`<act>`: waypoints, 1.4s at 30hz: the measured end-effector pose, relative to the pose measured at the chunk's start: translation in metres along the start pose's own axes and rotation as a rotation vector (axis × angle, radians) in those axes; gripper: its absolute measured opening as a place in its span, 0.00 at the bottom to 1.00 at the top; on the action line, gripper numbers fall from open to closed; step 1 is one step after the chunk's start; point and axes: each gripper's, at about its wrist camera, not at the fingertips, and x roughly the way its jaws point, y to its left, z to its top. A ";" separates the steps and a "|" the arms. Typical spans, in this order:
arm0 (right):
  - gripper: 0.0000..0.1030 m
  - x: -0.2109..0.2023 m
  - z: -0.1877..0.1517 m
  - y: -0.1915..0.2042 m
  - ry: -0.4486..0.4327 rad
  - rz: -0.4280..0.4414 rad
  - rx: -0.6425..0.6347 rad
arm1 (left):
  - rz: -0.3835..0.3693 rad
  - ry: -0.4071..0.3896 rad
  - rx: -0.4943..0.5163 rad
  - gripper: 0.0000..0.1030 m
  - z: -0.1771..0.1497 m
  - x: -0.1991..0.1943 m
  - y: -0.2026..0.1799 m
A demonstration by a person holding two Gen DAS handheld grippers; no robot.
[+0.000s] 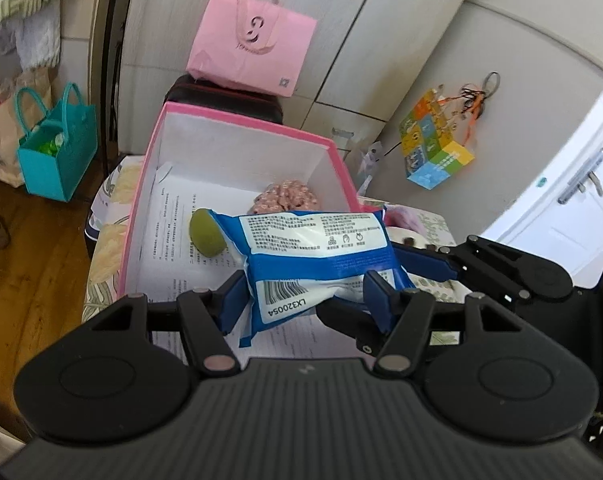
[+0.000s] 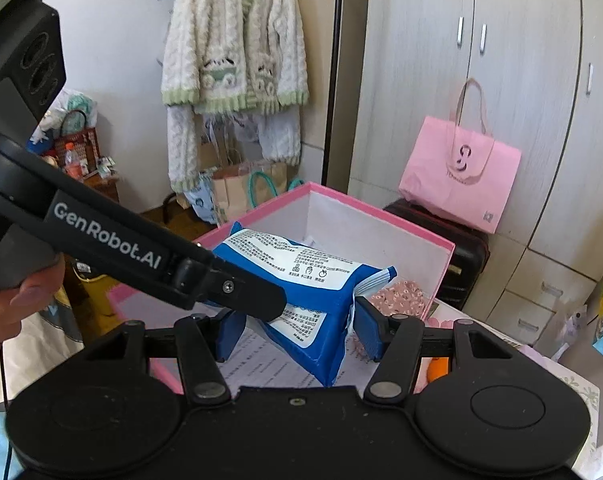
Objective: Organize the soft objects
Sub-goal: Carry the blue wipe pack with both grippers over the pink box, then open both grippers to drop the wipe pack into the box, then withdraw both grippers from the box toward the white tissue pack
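The wet-wipes pack (image 1: 317, 264) is hanging in the air over the open pink storage box (image 1: 141, 204), both grippers gripping it at once. The left gripper (image 1: 305, 300) is pinching the barcode end, its blue pads pressed into the sides; the right gripper (image 2: 297, 328) is clamping the other end, jaws at a medium gap and dimpling the film. In the left wrist view the right tool is coming in from about 3 o'clock; in the right wrist view the left tool is crossing from 9 o'clock.

Doing it well, as I judge it: both tools should be lowering together and staying level so the pack isn't twisting or tearing at the crimped seam, aiming for the bare paper floor at the near side, then letting go one side after the other.

The pack is looking blue and white, glossy, a bit puffy and slack, with a printed label facing up and crimped ends; it should be squashing easily.

Inside the box, a green round soft thing (image 1: 207, 232) is lying at 9 o'clock from the pack, and a pink floral fabric piece (image 1: 287, 198) at 12 o'clock, in the far right corner. A printed paper sheet (image 1: 173, 236) is lining the floor. A pink paper bag (image 1: 251, 50) is standing behind, on a dark suitcase (image 1: 221, 100).
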 end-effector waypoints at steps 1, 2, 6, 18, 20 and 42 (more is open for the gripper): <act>0.62 0.007 0.001 -0.003 0.012 0.001 0.003 | 0.000 0.008 -0.004 0.59 0.002 0.006 0.003; 0.62 0.013 0.003 -0.006 0.026 0.000 0.001 | -0.003 0.018 -0.016 0.59 0.004 0.011 0.007; 0.62 0.035 0.005 -0.014 0.073 0.004 -0.012 | -0.023 0.056 -0.071 0.58 0.012 0.029 0.025; 0.62 0.067 0.008 -0.016 0.142 -0.080 -0.102 | 0.074 0.025 0.025 0.63 0.017 0.043 0.026; 0.62 0.063 0.007 -0.017 0.137 -0.068 -0.099 | 0.101 -0.015 0.080 0.63 0.015 0.033 0.020; 0.62 -0.046 -0.015 -0.010 0.039 0.014 -0.073 | 0.135 -0.134 0.325 0.67 -0.046 -0.089 -0.053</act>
